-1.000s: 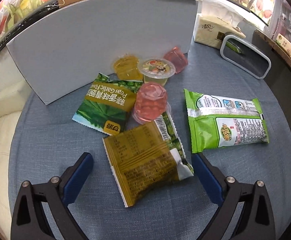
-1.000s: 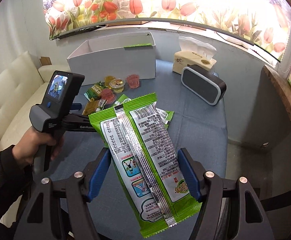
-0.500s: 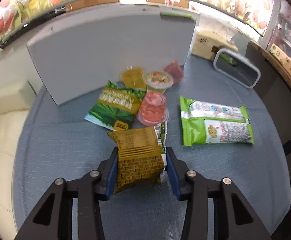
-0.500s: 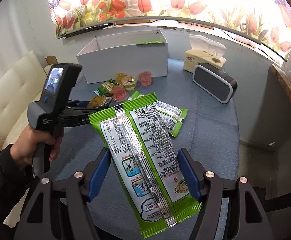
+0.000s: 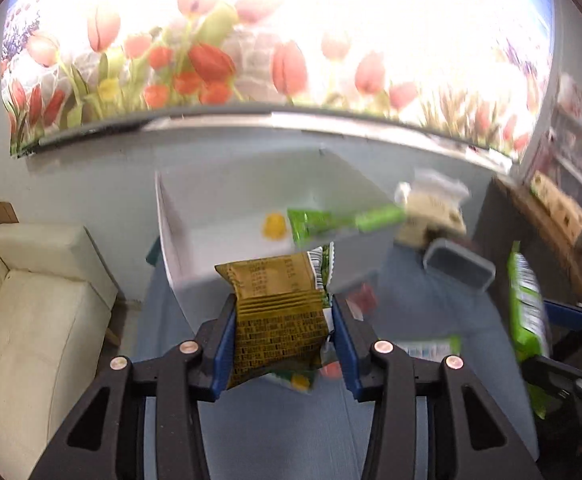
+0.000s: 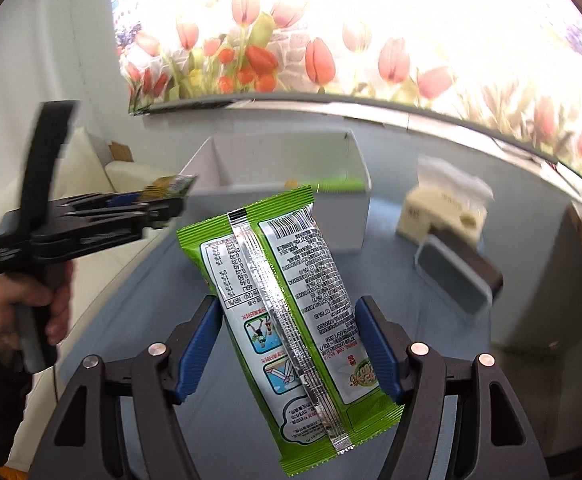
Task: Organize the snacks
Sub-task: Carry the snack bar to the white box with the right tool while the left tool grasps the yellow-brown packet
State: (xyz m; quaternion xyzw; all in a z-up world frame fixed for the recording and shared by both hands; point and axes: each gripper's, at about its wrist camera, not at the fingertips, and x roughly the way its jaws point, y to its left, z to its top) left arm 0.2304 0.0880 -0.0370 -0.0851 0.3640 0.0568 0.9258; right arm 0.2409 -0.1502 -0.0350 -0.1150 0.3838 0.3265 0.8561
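Observation:
My left gripper (image 5: 283, 316) is shut on an olive-gold snack packet (image 5: 279, 316) and holds it in the air in front of the open white box (image 5: 179, 256). Inside the box I see a green packet (image 5: 343, 222) and a yellow item (image 5: 273, 226). My right gripper (image 6: 289, 336) is shut on a long green snack bag (image 6: 291, 312), lifted above the blue table (image 6: 411, 320). The left gripper also shows in the right wrist view (image 6: 163, 206), nearing the box (image 6: 343, 220). Another green bag (image 5: 431, 348) and red jelly cups (image 5: 365, 296) lie on the table, blurred.
A tissue box (image 6: 443, 208) and a dark speaker with a white rim (image 6: 459, 280) stand right of the white box. A cream sofa (image 5: 39, 320) is at the left of the table. A tulip mural fills the wall behind.
My left gripper has shut on the olive-gold packet, lifted it off the table and swung it up toward the white box. My right gripper has carried the green bag closer to the box.

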